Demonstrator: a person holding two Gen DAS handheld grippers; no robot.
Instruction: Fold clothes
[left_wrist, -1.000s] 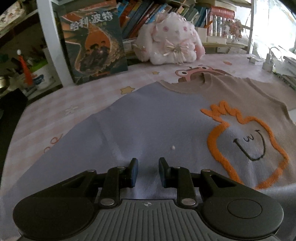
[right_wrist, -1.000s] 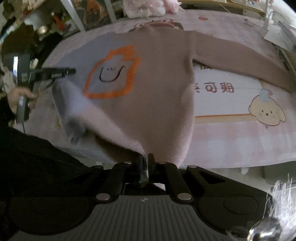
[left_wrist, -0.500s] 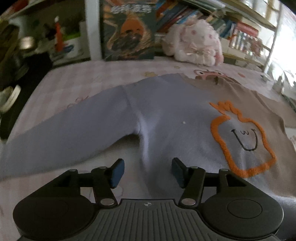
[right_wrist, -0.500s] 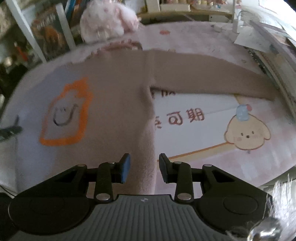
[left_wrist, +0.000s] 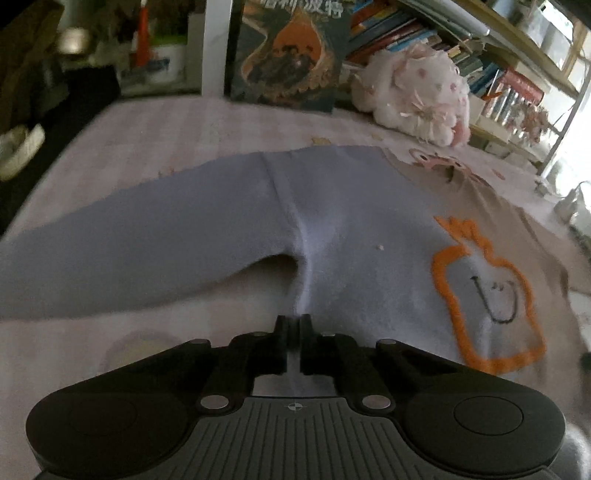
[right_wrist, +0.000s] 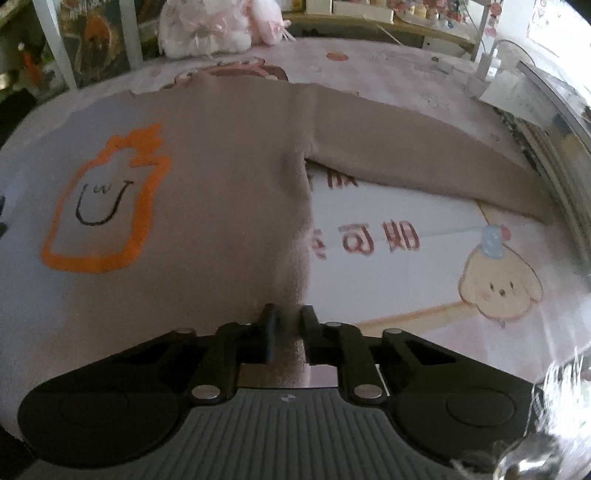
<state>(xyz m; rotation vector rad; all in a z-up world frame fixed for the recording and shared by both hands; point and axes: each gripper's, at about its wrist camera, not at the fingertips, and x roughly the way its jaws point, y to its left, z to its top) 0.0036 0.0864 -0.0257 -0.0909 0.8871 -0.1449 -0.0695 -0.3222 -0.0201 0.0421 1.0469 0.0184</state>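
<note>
Your left tongs (left_wrist: 294, 325) are pinched nearly closed on the lavender side edge of the sweater (left_wrist: 332, 229), just below the armpit where the lavender sleeve (left_wrist: 129, 247) branches off. Your right tongs (right_wrist: 287, 317) stand narrow around the sweater's tan side edge, fabric between the fingers; whether they actually clamp it cannot be told. The sweater lies face up and spread flat on the pink cartoon-print surface (right_wrist: 424, 266), its orange-outlined smiley motif (right_wrist: 103, 206) showing, the tan sleeve (right_wrist: 424, 155) stretched out to the side. Beyond its collar a white plush toy (left_wrist: 413, 96) sits beside an upright book (left_wrist: 288, 51).
</note>
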